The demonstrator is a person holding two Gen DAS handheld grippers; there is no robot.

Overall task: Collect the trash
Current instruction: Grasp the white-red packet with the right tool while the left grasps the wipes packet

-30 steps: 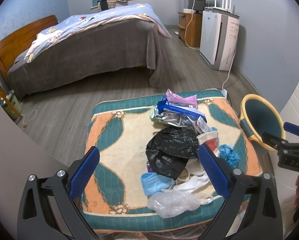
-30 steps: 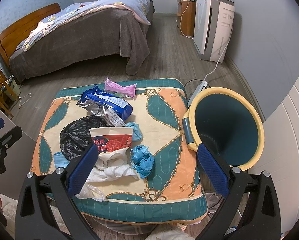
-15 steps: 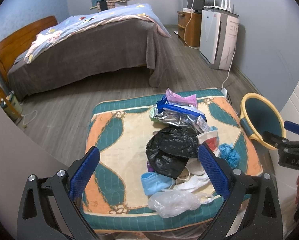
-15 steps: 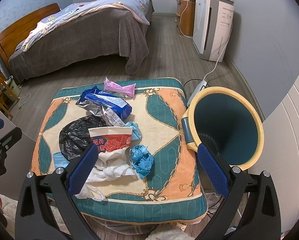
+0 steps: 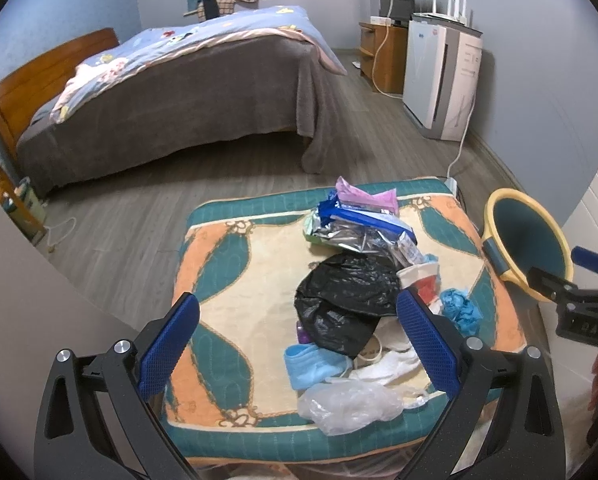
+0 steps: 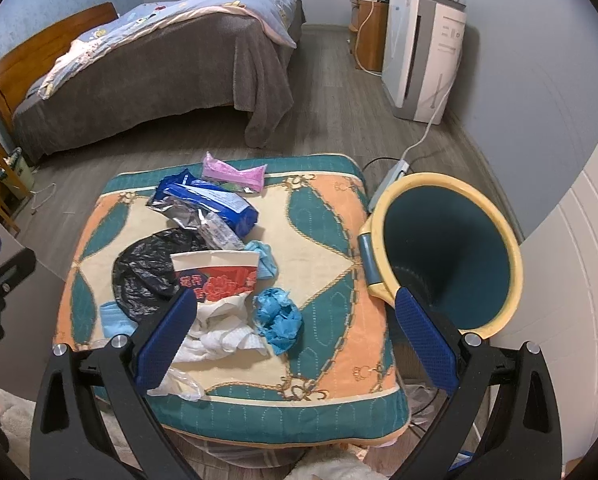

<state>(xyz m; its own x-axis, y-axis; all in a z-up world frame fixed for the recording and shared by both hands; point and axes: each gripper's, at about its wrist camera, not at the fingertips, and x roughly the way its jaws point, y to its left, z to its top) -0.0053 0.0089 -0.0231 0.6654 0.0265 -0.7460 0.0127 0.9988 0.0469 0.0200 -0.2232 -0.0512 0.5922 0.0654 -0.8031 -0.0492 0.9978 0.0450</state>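
Trash lies heaped on a patterned cushion [image 6: 331, 216], while both claws hang above its near edge, each spread wide and holding nothing. From the right wrist view the right claw [image 6: 295, 332] frames the pile's near side: a crumpled blue glove [image 6: 279, 316] sits between its fingers, with white tissue [image 6: 219, 336] at about 9 o'clock of the glove and a red-and-white paper bag [image 6: 215, 276] just beyond the tissue. A black bag [image 6: 147, 268] lies at 9 o'clock of the paper bag, touching it. Farther back rest a blue wrapper [image 6: 215, 200], silver foil [image 6: 183, 216] and a pink packet [image 6: 235, 172]. A yellow-rimmed bin [image 6: 447, 256] stands just beside the cushion at 3 o'clock, tilted toward the camera. From the left wrist view the left claw [image 5: 299, 340] frames the black bag, a light blue mask [image 5: 315, 364] and a clear plastic bag [image 5: 351, 404] at the near edge. A bed [image 5: 171, 92] stands well beyond, at 11 o'clock.
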